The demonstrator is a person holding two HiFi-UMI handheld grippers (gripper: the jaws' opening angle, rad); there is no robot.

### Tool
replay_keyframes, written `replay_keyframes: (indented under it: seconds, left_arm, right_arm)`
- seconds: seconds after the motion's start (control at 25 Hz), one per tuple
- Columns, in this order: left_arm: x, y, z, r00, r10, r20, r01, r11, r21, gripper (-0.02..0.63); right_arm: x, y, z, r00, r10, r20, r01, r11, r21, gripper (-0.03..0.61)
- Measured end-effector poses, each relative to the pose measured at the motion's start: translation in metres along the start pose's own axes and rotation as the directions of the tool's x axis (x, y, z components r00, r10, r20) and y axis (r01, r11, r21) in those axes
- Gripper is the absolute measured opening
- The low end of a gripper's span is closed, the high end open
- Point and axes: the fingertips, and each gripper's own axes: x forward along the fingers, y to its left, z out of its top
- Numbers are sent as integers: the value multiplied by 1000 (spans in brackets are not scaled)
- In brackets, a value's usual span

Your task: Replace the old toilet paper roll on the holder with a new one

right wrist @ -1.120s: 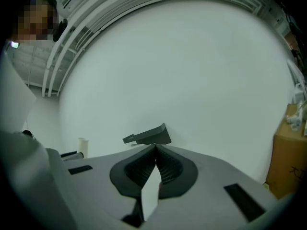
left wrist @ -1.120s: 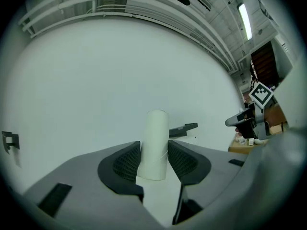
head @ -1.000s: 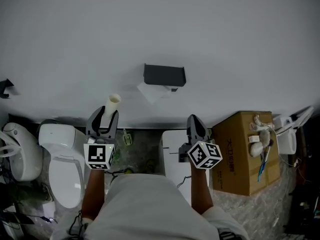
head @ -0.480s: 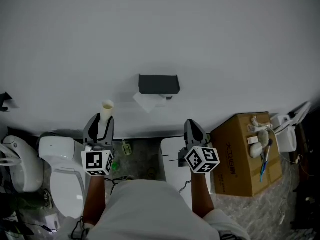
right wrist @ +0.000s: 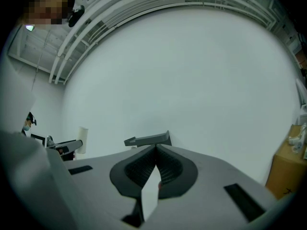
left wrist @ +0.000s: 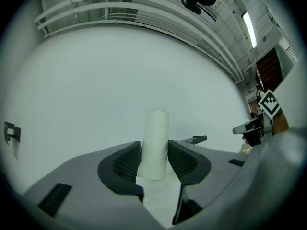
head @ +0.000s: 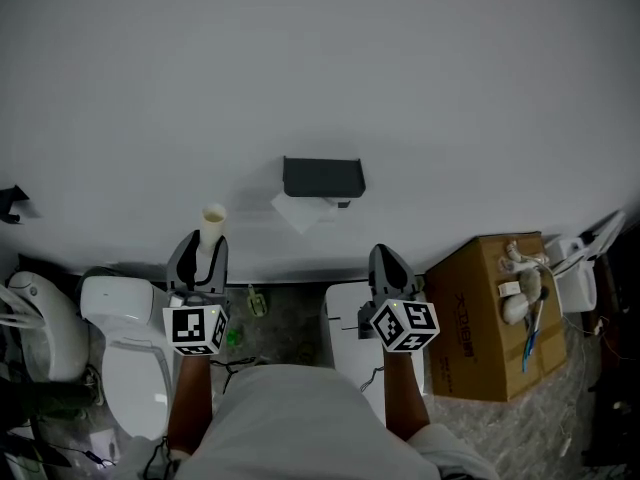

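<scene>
In the head view the dark holder (head: 323,177) hides whatever roll sits inside it; only a white paper flap (head: 300,209) shows beneath. The lower part of the cardboard tube (head: 212,220) is hidden behind the left gripper (head: 203,244). The person's shirt (head: 290,418) blocks the floor below and the near ends of both forearms. The toilet (head: 125,338) lies partly behind the left arm. The picture's left edge cuts off 1 black bracket (head: 10,200). The things on top of the cardboard box (head: 475,318) are too small to identify.
</scene>
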Motion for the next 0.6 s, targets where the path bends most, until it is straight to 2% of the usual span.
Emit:
replay_keyframes:
  seconds: [0.6]
  left_arm:
    - [5,8,0,1000,17,9,-17,1000,-3,201]
  right_arm:
    - [8,1,-2,1000,3,-11,-3,1000,-7,0]
